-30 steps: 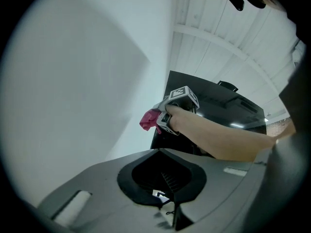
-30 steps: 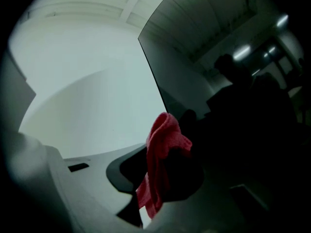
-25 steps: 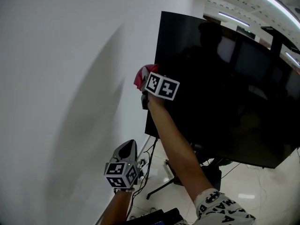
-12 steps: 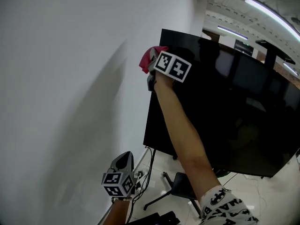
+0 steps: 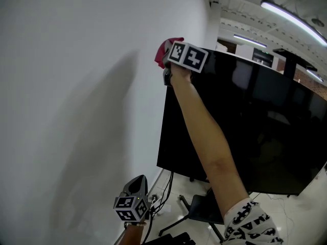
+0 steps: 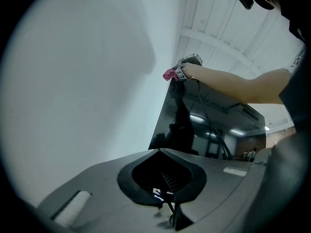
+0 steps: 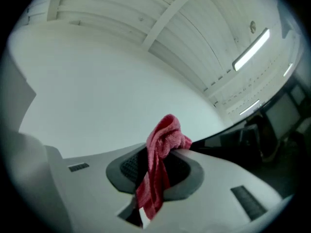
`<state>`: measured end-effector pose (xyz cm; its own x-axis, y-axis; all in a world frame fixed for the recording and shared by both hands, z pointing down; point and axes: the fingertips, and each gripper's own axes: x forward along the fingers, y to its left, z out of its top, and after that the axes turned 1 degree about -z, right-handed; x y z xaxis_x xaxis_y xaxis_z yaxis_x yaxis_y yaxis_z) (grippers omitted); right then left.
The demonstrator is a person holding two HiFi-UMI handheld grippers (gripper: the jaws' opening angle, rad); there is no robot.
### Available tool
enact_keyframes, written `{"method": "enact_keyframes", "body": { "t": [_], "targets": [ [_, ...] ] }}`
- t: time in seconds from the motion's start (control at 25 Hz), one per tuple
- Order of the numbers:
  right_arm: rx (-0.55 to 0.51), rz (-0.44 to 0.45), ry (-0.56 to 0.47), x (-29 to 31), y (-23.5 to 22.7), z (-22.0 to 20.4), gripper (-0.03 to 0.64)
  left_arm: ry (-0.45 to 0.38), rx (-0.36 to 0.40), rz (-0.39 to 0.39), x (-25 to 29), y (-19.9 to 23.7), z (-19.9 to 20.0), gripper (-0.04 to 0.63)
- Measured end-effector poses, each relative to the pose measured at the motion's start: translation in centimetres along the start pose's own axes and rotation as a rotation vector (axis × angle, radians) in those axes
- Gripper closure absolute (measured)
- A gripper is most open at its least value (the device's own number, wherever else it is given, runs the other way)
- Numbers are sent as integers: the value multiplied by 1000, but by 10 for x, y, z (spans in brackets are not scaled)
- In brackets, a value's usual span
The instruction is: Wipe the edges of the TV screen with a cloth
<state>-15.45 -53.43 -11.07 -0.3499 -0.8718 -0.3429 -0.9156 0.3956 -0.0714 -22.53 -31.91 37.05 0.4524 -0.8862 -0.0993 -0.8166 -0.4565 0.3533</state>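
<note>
Right claw (image 7: 154,178) grips cloth (image 7: 164,137); TV (image 5: 245,126) beside wall (image 5: 76,86).

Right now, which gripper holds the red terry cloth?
The right gripper, up at the black TV screen's top corner; the left gripper hangs low, empty.

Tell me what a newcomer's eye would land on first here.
The red cloth stands out first, clamped in the right tongs at the top left corner of the big black TV screen, at the end of an outstretched arm. The TV screen stands close beside a white wall. Far below, the left tongs hang shut and empty.
</note>
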Motion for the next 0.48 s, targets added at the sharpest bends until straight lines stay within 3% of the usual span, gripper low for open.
{"method": "enact_keyframes", "body": {
  "t": [0.24,0.48],
  "targets": [
    [-127,-18,-100,-24,1,46,535,1,-15,-3,-8,8,-1,606],
    [-500,-161,-286,-77,-6,106,535,32,-22,-44,-7,3,-9,606]
  ]
}}
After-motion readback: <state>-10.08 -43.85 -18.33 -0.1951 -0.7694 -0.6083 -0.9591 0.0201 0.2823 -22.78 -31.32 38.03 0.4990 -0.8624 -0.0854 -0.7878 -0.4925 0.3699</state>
